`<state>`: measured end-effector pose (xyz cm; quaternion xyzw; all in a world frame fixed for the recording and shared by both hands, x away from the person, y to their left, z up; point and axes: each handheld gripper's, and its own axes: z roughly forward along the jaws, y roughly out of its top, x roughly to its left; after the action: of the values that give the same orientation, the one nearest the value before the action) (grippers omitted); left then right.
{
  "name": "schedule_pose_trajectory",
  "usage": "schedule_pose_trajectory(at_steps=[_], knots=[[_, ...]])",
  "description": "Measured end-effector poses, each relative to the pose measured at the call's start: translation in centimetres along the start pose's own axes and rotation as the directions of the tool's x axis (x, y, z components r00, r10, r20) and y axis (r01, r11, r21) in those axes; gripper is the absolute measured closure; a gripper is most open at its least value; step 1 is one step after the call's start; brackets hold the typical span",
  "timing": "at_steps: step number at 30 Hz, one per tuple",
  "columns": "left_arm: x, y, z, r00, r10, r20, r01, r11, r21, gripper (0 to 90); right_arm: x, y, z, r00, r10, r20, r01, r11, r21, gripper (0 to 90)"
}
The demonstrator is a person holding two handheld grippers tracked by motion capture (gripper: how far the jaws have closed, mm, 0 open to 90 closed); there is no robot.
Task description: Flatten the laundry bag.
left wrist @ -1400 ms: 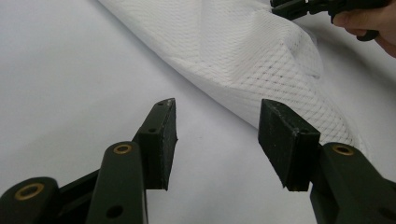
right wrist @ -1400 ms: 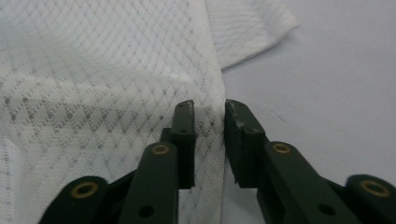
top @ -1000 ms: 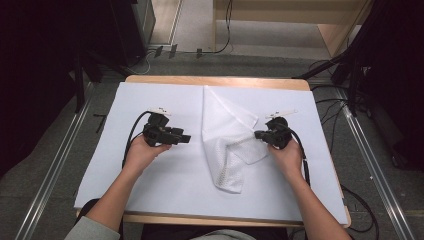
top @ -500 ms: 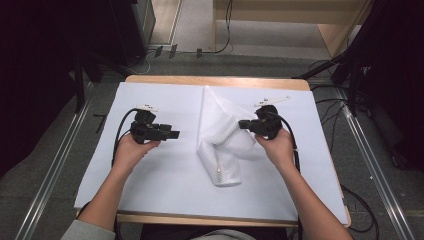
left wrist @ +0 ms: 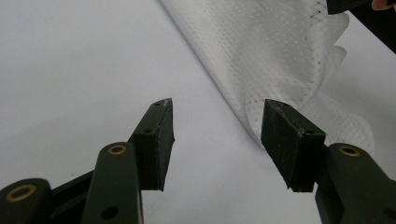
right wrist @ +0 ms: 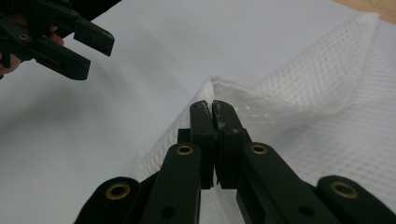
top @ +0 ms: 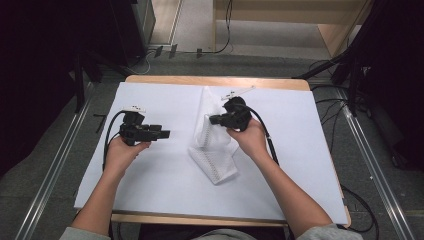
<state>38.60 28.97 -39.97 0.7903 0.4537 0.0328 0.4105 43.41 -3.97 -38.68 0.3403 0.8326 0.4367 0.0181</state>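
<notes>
Right gripper (top: 212, 119) had its jaws clamped on a fold of the white mesh cloth (top: 215, 152), lifting it at the frame's centre above the tabletop (top: 300, 165). Left gripper (top: 165, 134), jaws wide and empty, hung centre-left; next it probably needed the cloth's near edge.

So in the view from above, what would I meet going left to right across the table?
Left hand → left gripper, jaws open → white mesh cloth → right gripper, jaws shut on a fold of the cloth → right hand → bare white table cover.
</notes>
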Motion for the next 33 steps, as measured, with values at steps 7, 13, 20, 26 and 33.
schedule_pose_trajectory(at_steps=[7,13,20,26,33], knots=[[0.7,-0.4,-0.9,0.9996,-0.025,-0.014,0.024,0.9994,-0.023,44.9,1.3,1.5,3.0,0.9993,-0.032,-0.019,0.032,0.999,0.015,89.4],[1.1,-0.5,-1.1,0.9991,-0.033,-0.026,0.033,0.9991,-0.026,45.0,2.4,2.4,5.9,0.9986,-0.039,-0.036,0.041,0.998,0.041,88.7],[1.3,-0.5,-1.1,0.9990,-0.038,-0.022,0.037,0.9990,-0.024,45.0,2.9,3.6,5.9,0.9984,-0.055,-0.015,0.055,0.998,0.004,68.1],[0.8,-0.2,-0.7,0.9996,-0.021,-0.021,0.021,0.9997,-0.015,44.6,1.9,3.8,3.0,0.9988,-0.048,0.010,0.048,0.999,-0.016,68.3],[0.5,0.1,-0.2,0.9998,-0.012,-0.014,0.012,0.9999,-0.007,44.4,-0.6,2.8,1.2,0.9988,-0.011,0.047,0.010,1.000,0.013,71.0]])
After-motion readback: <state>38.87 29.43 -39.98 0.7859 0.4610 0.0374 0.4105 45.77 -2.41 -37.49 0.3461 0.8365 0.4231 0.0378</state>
